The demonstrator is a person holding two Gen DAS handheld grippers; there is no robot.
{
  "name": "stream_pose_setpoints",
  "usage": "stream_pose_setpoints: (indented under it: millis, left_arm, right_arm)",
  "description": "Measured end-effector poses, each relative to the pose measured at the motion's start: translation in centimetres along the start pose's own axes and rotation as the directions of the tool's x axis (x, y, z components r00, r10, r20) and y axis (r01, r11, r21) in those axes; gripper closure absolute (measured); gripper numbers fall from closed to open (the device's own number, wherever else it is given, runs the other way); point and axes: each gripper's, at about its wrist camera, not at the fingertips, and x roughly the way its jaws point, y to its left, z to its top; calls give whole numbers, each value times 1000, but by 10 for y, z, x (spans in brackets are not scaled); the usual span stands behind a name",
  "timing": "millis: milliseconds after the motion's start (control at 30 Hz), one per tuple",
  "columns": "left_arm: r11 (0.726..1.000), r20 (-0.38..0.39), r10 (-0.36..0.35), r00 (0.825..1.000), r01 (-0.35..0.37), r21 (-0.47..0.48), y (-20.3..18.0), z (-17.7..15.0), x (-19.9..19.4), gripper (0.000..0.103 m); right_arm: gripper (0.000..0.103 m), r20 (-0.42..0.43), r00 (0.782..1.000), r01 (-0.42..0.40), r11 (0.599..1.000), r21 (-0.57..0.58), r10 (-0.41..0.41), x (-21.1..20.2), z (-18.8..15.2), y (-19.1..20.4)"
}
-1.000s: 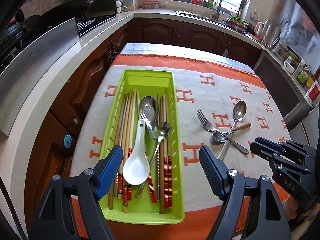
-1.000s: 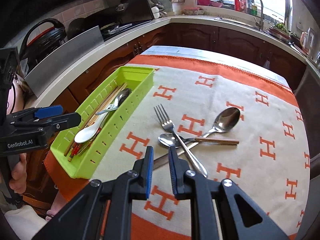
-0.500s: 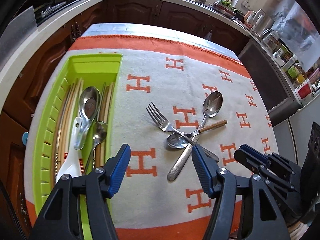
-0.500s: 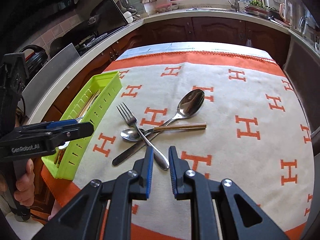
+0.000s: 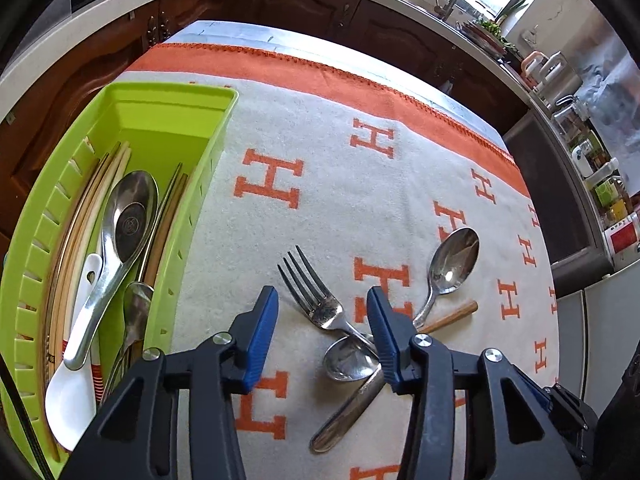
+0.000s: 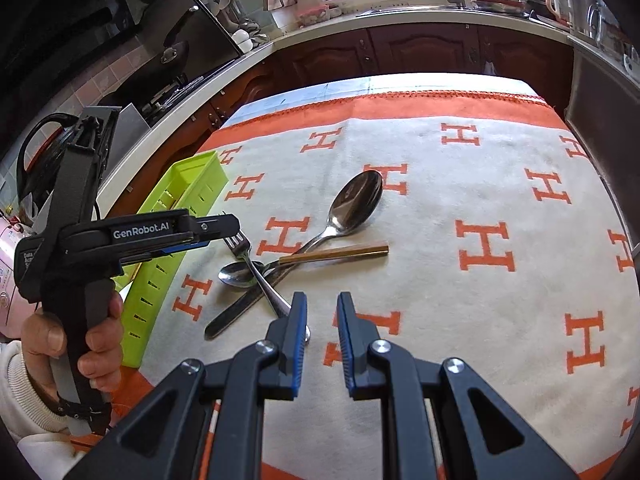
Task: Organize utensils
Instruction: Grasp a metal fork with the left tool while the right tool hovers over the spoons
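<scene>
A steel fork (image 5: 316, 304) lies on the cloth, crossed over a small wooden-handled spoon (image 5: 348, 360) and a large steel spoon (image 5: 452, 260). My left gripper (image 5: 322, 320) hovers over the fork's neck with its jaws closing. The fork lies between the blue pads (image 5: 262, 336), which do not touch it. The green tray (image 5: 160, 108) on the left holds chopsticks, a steel spoon, a white ceramic spoon and a small spoon. My right gripper (image 6: 322, 312) hangs near the fork's handle end, its narrow gap holding nothing. The right wrist view also shows the fork (image 6: 256, 272) and the left gripper (image 6: 230, 228).
A white cloth with orange H marks (image 6: 484, 244) covers the table. Dark wood cabinets and a pale counter (image 6: 400, 20) with a sink wrap around the far side. A person's hand (image 6: 96, 344) holds the left gripper beside the tray (image 6: 196, 176).
My left gripper has swung right from above the tray to over the fork and come lower, its jaws narrowing. My right gripper has drifted closer to the crossed cutlery, its gap unchanged.
</scene>
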Motion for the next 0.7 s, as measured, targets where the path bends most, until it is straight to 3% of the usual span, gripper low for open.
stream_pose_setpoints:
  millis: [67,633,700]
  left_arm:
    - [1000,1,6,1000,-6,-7,2,0,6,66]
    - [1000,143,-28,989,27,11,0,-1,17,69]
    - [1000,157,-19,987,16,19,0,-2,17,73]
  right_arm:
    - [88,0,1000,-6,1000,4,6,1,0,-2]
    - [88,-20,999,-29,999,26,29,13,-2,-9]
    - [88,-24,999,-28,999,27,29,14,-2,-10]
